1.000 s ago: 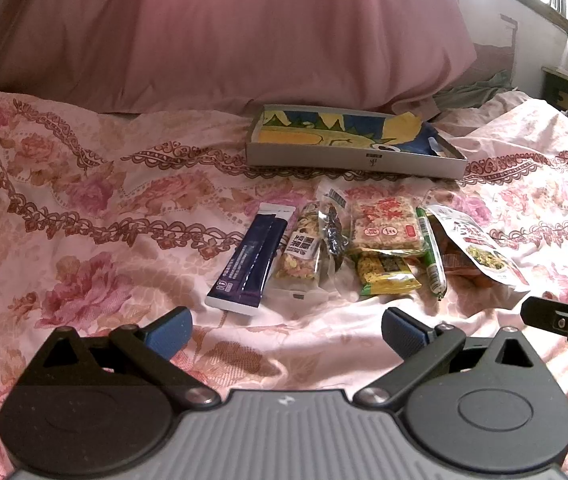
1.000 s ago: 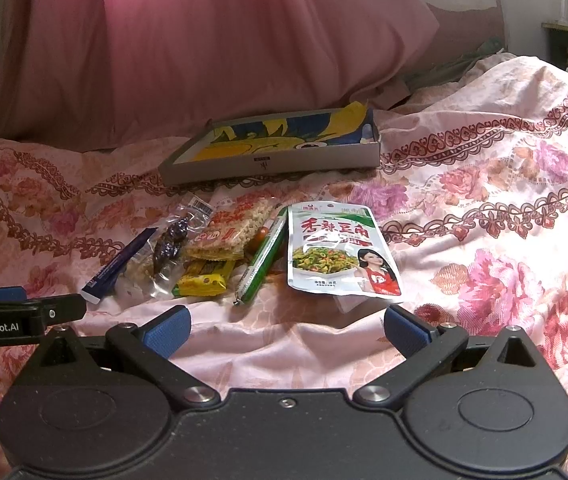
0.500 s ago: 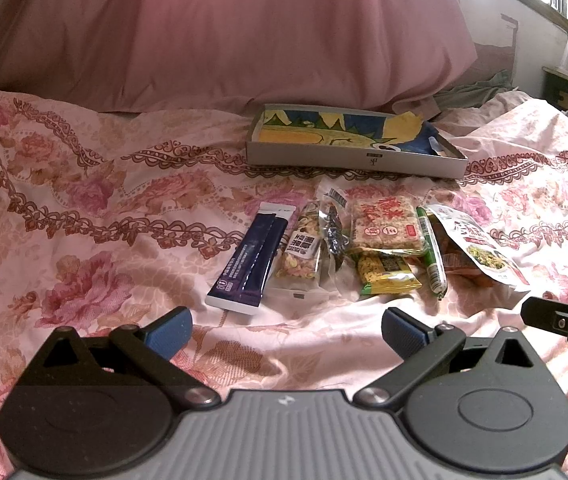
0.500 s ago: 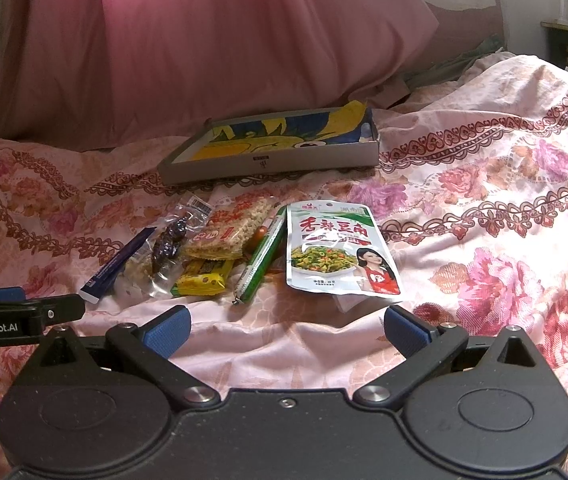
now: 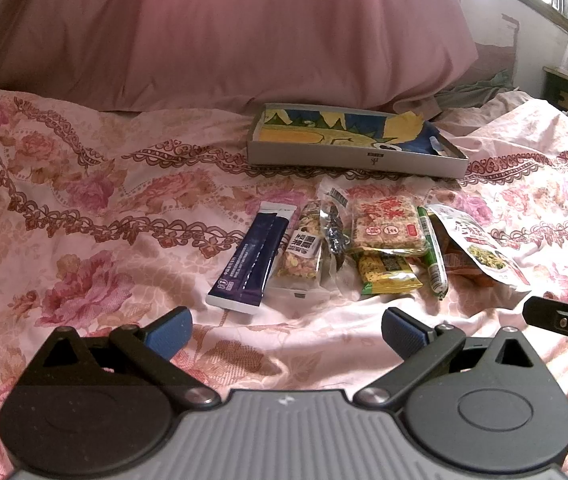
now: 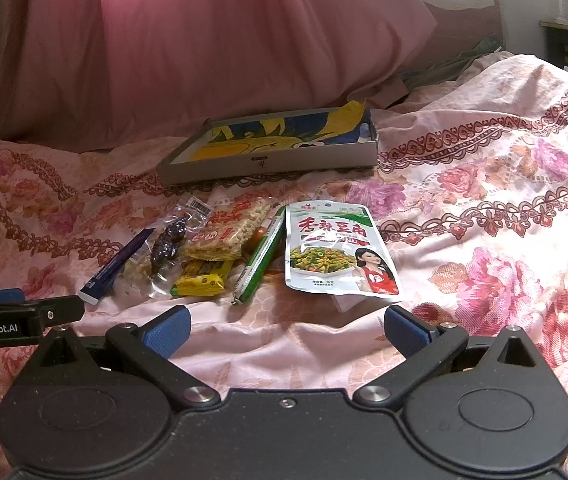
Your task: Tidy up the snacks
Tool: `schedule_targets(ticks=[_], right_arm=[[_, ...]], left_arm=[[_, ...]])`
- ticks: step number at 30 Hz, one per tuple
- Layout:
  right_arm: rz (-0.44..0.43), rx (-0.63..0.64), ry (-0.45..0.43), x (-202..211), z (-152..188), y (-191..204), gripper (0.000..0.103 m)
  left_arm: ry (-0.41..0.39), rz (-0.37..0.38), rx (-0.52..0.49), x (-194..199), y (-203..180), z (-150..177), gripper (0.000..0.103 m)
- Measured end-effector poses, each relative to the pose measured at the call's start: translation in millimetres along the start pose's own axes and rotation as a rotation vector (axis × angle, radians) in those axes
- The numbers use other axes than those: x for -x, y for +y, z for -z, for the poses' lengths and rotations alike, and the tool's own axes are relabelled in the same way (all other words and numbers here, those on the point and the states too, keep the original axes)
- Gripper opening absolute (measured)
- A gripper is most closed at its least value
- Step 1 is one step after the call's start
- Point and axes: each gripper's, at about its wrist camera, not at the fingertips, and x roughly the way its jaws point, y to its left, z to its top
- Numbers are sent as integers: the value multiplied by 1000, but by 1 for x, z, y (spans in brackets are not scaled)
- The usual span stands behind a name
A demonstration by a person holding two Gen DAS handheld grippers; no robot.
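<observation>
On the bed point(image 5: 84, 208), the left tongs point(image 5: 285, 330) are held apart and empty. A row of snacks is laid ahead, from a blue sachet point(image 5: 254, 258) to a green pouch point(image 6: 337, 250), with a shallow box point(image 5: 357, 146) behind. The right tongs point(image 6: 285, 326) are likewise spread, gripping nothing.

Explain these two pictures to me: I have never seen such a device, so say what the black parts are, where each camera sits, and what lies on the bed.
Each picture comes from a camera fixed on a handheld grasping tool, looking forward along its two blue-tipped fingers. A person holds one in each hand. The left tool and the right tool are both open and hold nothing. Each also shows at the edge of the other's picture. On the flowered bedspread lie snacks in a row: a dark blue packet, a nut bar, a rice cake, a yellow bar, a green sausage stick and a white pouch. Behind them sits a shallow box, before a pink pillow.
</observation>
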Motion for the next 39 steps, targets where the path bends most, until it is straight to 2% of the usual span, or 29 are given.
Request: schedule_targets(ticks=[8,12,19,25,30,34,39], right_arm=[[2,-2,-7,1,0,0,103],[-2,-50,-40,8,-3,-6,103],[-7,-134,-24,3,-23,-24,103],[-7,-66,-26,-14,-50,-37,102],[8,17,-18,-45,-73,-53,102],[-19,-44,28,-76,-87,-78,102],[-87,-72,98,-103,-87,-90,102]], left_arm=[[5,-1,0,-5,5,6,103],[14,-3,-2,-6,5,8,103],[21,-9,-9,-10,-1,1,103],[39,16,2,-23,-6,-9,103],[44,69,-8,-33,-16,-15,103],[26,123,-68,-41,-32,-19,103],[12,206,-130,-50,-56,-24,103]])
